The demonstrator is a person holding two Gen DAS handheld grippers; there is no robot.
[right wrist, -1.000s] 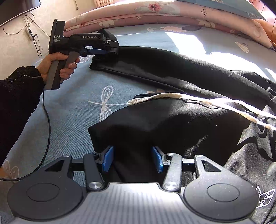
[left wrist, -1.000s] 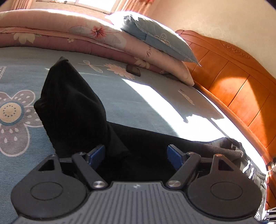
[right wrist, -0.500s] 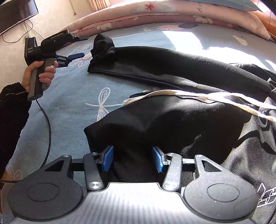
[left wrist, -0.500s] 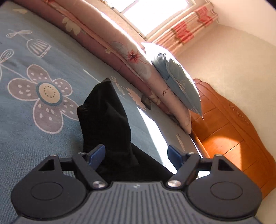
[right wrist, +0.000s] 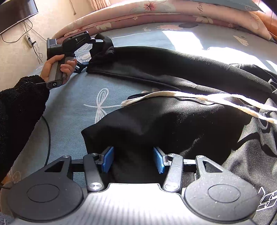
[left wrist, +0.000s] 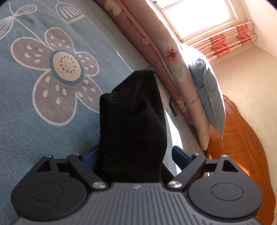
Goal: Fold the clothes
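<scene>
1. Black hoodie (right wrist: pixel 181 72) lies spread on the bed (right wrist: pixel 72 107), on a blue sheet printed with flowers and dragonflies. One sleeve runs out toward the far left; the body is bunched in the near right, with a white print on the fabric.
2. Sleeve cuff (left wrist: pixel 131 110) stands up between the jaws of the left claw (left wrist: pixel 136 155). The ribbed edge shows on its left side.
3. Left claw: jaws opening, set wide. The cuff lies against the left pad; the right pad is clear of the cloth, with sheet visible in the gap.
4. From the right wrist view, the left claw (right wrist: pixel 90 52) sits at the sleeve end, held by a hand (right wrist: pixel 57 67) in a black fuzzy sleeve.
5. Right claw (right wrist: pixel 133 161): jaws about half apart, a fold of the hoodie's near edge between the blue pads. Cannot tell whether the pads press on it.
6. White drawstring (right wrist: pixel 173 95) lies across the hoodie, running right.
7. Surroundings: rolled pink floral quilt (left wrist: pixel 166 52) along the bed's far edge, a blue pillow (left wrist: pixel 209 90) on it, an orange wooden headboard (left wrist: pixel 242 147) beyond, and a sunlit window (left wrist: pixel 199 15) with curtains.
</scene>
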